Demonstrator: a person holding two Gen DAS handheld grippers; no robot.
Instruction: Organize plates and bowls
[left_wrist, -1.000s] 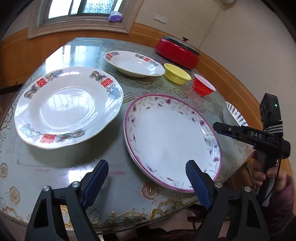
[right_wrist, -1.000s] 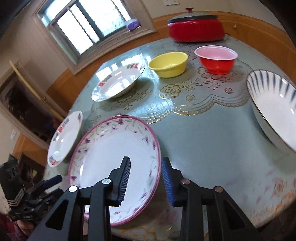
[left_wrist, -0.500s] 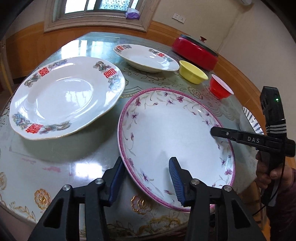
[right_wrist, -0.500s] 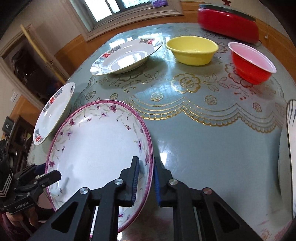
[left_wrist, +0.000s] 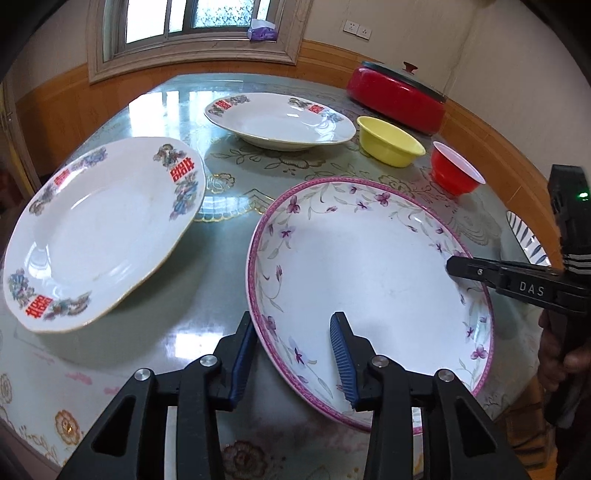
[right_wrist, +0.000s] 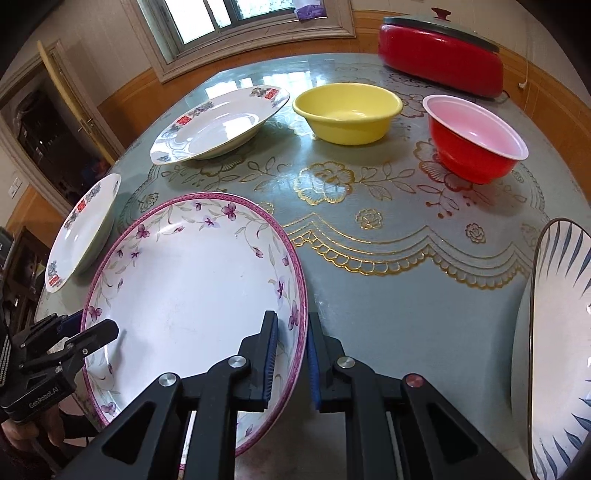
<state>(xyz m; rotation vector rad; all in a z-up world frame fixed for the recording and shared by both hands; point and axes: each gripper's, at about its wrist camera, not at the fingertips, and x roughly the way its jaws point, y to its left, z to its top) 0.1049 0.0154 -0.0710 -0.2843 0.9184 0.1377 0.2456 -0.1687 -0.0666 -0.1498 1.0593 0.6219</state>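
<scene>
Both wrist views look steeply down, close over the table (left_wrist: 229, 110); they share the pink-rimmed plate (left_wrist: 369, 266).

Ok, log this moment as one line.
step: grasp purple-flowered plate | left gripper: closing, fingers astride near rim | right gripper: shut on right rim | plate: on table

Sitting on the table: 3 plates – 1 pink-rimmed (left_wrist: 369, 280), 2 red-marked (left_wrist: 99, 229) (left_wrist: 280, 120) – plus 3 bowls, i.e. yellow (right_wrist: 347, 110), red (right_wrist: 476, 144), blue-striped (right_wrist: 557, 350), & 1 red pot (right_wrist: 439, 59).
</scene>
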